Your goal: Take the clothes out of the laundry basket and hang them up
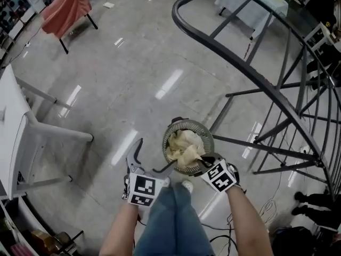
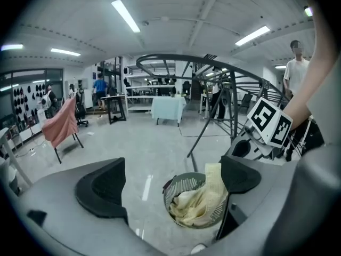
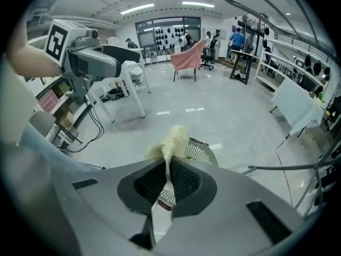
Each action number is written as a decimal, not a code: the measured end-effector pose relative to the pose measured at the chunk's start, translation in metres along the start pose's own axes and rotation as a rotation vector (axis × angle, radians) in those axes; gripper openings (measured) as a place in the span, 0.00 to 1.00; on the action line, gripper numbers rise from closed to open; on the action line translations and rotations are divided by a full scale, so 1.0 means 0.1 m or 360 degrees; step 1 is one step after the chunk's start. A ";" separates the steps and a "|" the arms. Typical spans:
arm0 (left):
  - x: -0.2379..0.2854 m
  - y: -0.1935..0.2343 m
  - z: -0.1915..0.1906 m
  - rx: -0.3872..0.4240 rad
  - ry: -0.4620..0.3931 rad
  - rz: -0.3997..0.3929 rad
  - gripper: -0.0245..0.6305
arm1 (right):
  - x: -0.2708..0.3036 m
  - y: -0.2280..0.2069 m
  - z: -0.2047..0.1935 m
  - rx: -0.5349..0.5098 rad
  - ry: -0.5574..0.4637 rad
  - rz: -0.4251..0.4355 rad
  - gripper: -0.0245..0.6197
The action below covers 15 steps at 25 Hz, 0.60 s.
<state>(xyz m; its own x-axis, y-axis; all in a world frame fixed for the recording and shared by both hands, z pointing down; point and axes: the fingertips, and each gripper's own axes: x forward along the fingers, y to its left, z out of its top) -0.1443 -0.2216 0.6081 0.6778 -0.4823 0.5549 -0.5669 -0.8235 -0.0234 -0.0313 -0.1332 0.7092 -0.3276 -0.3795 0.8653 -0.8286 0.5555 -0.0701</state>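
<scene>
Glossy grey floor (image 1: pixel 133 79) all round; we stood over the basket (image 1: pixel 167 134).
Our right gripper (image 3: pixel 166 179) pinched the yellow cloth (image 3: pixel 171 140), most of it lying in the basket; our left gripper (image 2: pixel 169 184) hovered just beside, jaws spread wide.

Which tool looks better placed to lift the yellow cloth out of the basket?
Right. The right tool is pinched on the yellow cloth above the basket; the left tool stands open beside it, holding nothing.

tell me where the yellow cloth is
Head view, lower centre: the yellow cloth lies in the basket on the floor, one edge pinched by the right gripper.
</scene>
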 end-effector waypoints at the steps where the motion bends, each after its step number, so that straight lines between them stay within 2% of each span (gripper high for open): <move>1: -0.06 -0.02 0.07 -0.0001 -0.0006 -0.0004 0.90 | -0.11 0.02 0.06 0.0002 -0.0014 -0.0013 0.06; 11: -0.61 -0.07 0.77 0.0048 -0.0076 -0.0018 0.89 | -1.15 0.15 0.73 -0.0044 -0.0159 -0.0124 0.06; 15: -0.76 -0.03 1.00 0.0069 -0.0112 -0.0021 0.88 | -1.49 0.16 1.00 -0.0190 -0.0200 -0.0173 0.06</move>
<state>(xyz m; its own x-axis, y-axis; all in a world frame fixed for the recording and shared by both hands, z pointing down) -0.1474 -0.2127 0.4830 0.7170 -0.4901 0.4957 -0.5381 -0.8412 -0.0534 -0.0411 -0.1415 0.5300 -0.2993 -0.5271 0.7954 -0.8048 0.5872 0.0862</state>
